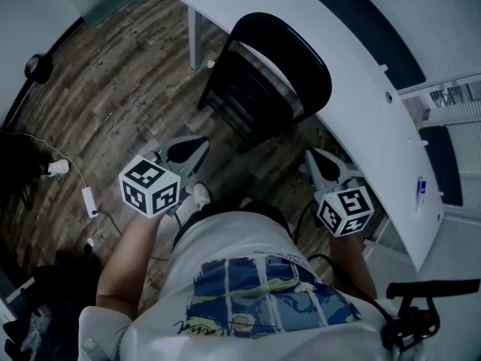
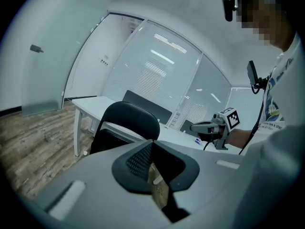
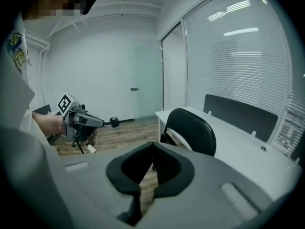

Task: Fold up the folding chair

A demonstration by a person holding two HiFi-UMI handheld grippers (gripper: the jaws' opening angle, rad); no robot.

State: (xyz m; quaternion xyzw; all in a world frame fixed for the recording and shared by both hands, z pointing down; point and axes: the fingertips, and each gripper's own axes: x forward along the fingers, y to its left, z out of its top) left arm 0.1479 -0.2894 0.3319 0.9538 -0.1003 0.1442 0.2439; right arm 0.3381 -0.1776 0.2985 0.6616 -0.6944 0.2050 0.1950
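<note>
We judge the black round-backed folding chair (image 1: 264, 81) folded flat against the white desk (image 1: 361, 74) at 12 o'clock. Our left gripper (image 1: 189, 150) and right gripper (image 1: 319, 160) are closed and empty, so we're likely done.

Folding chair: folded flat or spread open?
Folded, it appears: the folding chair stands flat, seat panel up beneath the backrest, leaning against the white table.
</note>
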